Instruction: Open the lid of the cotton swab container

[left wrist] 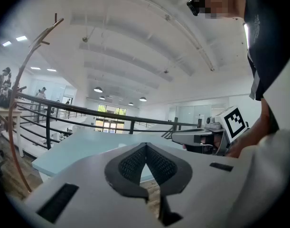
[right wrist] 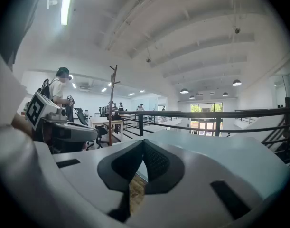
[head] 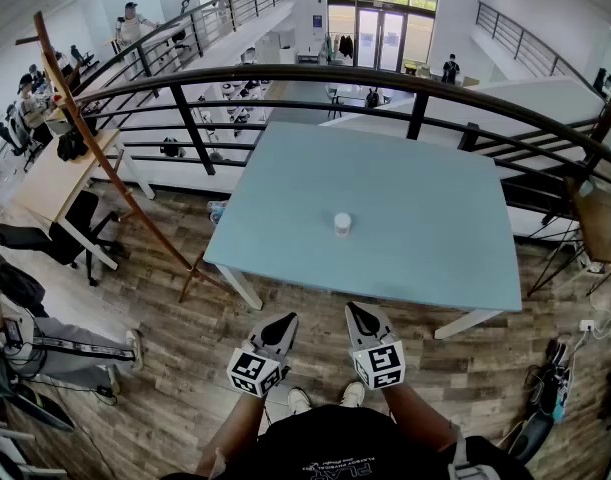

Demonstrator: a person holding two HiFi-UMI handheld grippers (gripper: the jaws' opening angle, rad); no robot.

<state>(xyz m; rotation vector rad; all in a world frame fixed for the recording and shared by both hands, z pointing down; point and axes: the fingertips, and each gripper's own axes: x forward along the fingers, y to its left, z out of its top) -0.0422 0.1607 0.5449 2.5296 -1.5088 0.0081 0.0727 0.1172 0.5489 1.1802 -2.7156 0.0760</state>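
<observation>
Well, cotton swab container (head: pixel 342 224) — small, white, upright; left gripper (head: pixel 283 322) and right gripper (head: pixel 356 313) closed, empty.

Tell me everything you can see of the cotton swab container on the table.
The cotton swab container is a small white round tub, plastic by its look, standing upright on the light blue table, near its middle and a little toward the person's edge. Its top looks closed, though no lid seam can be made out at this size. Only the tabletop touches it.
</observation>
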